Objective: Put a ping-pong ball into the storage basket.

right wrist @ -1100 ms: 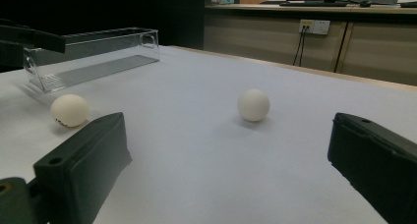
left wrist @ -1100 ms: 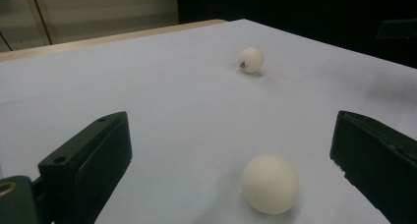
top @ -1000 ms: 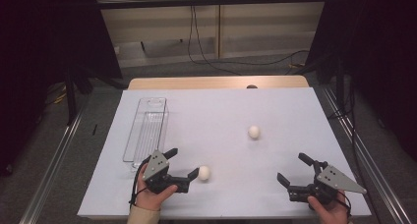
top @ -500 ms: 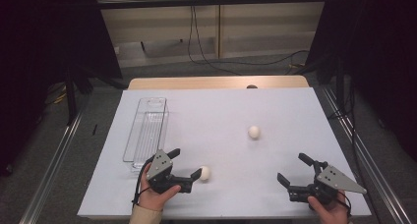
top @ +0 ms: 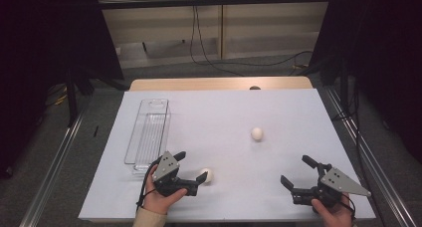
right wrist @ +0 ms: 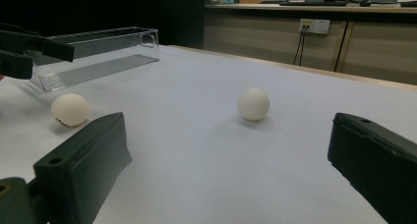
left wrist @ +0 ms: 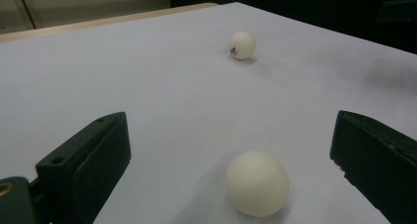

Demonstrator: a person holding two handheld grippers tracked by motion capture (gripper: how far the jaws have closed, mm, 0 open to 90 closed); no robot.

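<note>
Left claw (top: 191, 173) has crept forward since a second ago; jaws spread, near ball (top: 205, 175) between them, untouched, at the table's (top: 229, 107) 7 o'clock. Right claw (top: 297, 173) unmoved, spread, empty.

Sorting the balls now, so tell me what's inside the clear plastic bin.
Nothing shows inside the clear bin: its ribbed floor looks bare. Both white balls lie outside on the table.

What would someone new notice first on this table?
Two white balls on the pale table: the near ball lies between the open jaws of the left gripper, the far ball sits alone mid-table. A clear plastic bin stands along the left side, and the right gripper waits open.
</note>
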